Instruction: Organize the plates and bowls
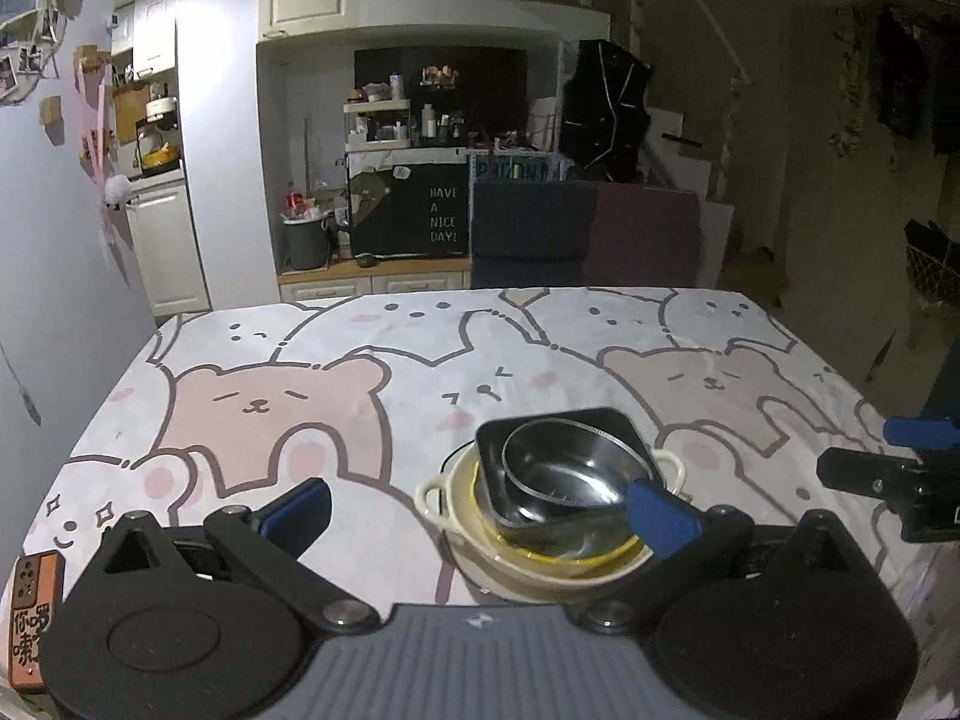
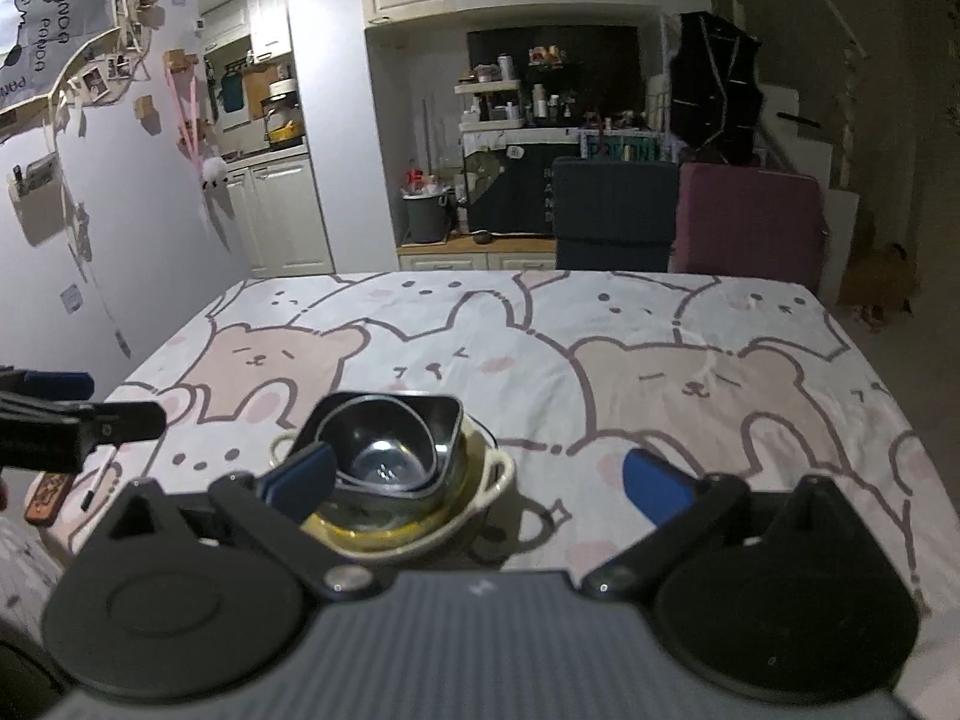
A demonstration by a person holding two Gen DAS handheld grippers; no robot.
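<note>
One stack of dishes stands near the table's front edge: a cream two-handled bowl (image 1: 555,564) (image 2: 420,534) at the bottom, a dark square bowl (image 1: 558,426) (image 2: 447,420) inside it, and a round steel bowl (image 1: 564,474) (image 2: 384,450) on top. My left gripper (image 1: 480,510) is open, with bare cloth between its blue fingers; its right finger (image 1: 660,519) lies in front of the stack's right side. My right gripper (image 2: 477,480) is open too, its left finger (image 2: 300,474) in front of the stack's left side. Neither holds anything.
The table (image 1: 360,372) wears a bear-print cloth. A phone in an orange case (image 1: 33,618) (image 2: 51,495) lies at its left front corner. Two chairs, dark blue (image 2: 612,210) and purple (image 2: 750,222), stand at the far edge. A wall (image 1: 60,270) runs along the left.
</note>
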